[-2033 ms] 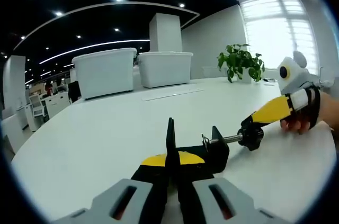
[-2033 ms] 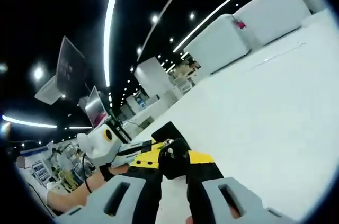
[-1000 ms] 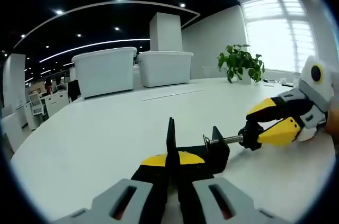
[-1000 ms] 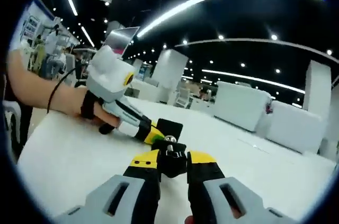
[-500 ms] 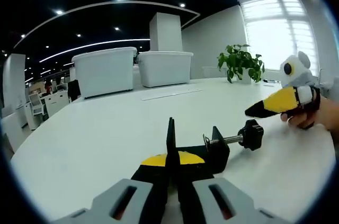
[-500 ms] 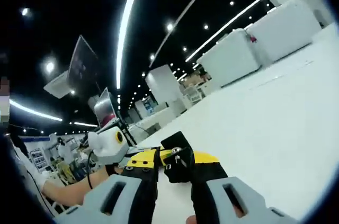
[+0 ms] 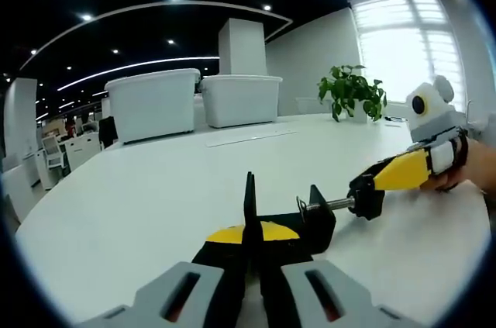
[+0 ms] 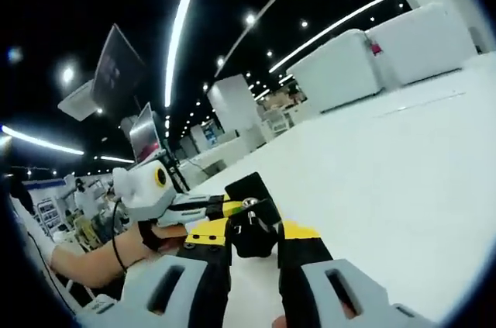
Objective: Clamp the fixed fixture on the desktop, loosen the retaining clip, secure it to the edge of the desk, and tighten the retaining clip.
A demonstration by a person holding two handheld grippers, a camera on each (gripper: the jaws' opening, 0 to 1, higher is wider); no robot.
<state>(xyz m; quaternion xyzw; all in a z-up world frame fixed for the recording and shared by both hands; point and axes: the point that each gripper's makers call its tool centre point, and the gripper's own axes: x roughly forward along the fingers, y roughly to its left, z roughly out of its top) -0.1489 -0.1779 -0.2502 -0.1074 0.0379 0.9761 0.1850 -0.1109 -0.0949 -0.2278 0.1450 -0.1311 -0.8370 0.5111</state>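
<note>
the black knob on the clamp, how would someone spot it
On the white table, find the black clamp held by the left tongs. A silver screw runs sideways from it to the knob, the lobed black end gripped by the yellow-tipped right tongs.

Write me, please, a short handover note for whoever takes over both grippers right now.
Left gripper: shut on the black clamp fixture, holding its upright plate steady on the white desk.
Right gripper: shut on the screw knob at the end of the fixture's threaded rod, set to turn it.
The fixture sits well in from the desk edge, with two white bins and a potted plant behind it.
Done: fixture clamped, knob gripped. I cannot tell how far the screw is backed out.
Left: finish loosening, carry the fixture to the desk edge, tighten the knob.
</note>
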